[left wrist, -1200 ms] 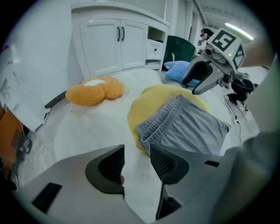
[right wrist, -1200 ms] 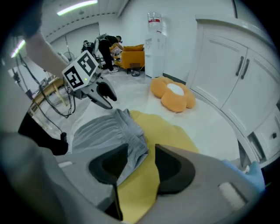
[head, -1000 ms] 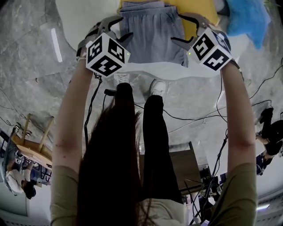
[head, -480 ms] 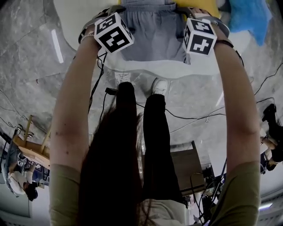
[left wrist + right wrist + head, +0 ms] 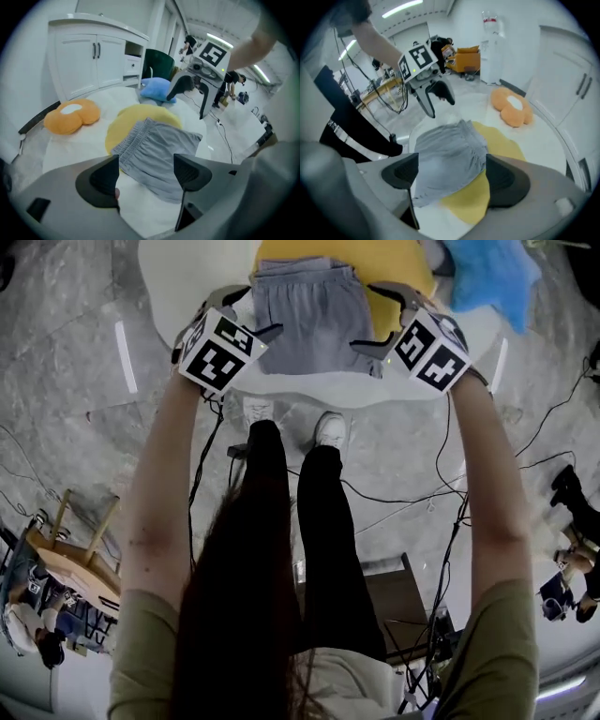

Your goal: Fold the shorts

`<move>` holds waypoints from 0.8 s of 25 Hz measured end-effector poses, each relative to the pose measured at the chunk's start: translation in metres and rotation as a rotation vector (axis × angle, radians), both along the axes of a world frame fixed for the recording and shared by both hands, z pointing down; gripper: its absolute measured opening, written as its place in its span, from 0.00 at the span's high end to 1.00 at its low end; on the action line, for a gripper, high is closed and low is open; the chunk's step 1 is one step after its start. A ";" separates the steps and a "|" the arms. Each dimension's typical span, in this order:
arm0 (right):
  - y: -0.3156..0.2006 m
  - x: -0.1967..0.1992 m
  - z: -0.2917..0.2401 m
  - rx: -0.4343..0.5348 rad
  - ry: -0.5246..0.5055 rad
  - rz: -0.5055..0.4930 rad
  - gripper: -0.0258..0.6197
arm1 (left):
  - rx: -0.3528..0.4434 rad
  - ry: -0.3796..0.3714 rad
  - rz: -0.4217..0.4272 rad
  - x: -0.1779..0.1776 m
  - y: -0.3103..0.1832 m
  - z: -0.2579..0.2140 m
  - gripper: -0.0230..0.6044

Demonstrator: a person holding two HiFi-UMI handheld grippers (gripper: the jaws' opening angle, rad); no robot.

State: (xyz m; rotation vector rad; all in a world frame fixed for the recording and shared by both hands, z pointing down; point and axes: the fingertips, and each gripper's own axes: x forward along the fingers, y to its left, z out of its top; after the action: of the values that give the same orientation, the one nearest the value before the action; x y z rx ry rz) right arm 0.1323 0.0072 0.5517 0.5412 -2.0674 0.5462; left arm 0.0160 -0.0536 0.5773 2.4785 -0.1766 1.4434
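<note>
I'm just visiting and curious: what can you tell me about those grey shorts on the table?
The shorts are light grey, of soft, thin-looking cloth, with a gathered elastic waistband along the edge farthest from the person. They lie flat, folded into a compact, roughly square bundle, partly on a round yellow cushion and partly on the white table. Nothing grips them: the left gripper and right gripper, whose jaws have just been opening, hang open above them, empty.

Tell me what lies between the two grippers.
Head view: the grey shorts lie between left gripper and right gripper, partly on a yellow cushion. Both pairs of jaws have just been opening, empty.
</note>
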 end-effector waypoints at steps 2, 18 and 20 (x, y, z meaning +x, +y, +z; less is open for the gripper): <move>-0.001 -0.001 -0.040 0.050 -0.092 0.127 0.27 | 0.001 0.062 -0.115 -0.005 0.004 -0.036 0.38; 0.075 0.001 -0.489 0.760 -0.387 0.718 0.28 | 0.328 0.583 -0.759 -0.031 0.081 -0.468 0.38; 0.084 0.001 -0.540 0.844 -0.364 0.700 0.28 | 0.387 0.608 -0.752 -0.031 0.093 -0.515 0.39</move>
State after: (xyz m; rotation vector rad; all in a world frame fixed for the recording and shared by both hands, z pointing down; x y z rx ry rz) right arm 0.1330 0.0916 0.0112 1.8076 -2.3846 0.1147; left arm -0.0153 0.0397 0.0620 2.5474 -1.1843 0.3562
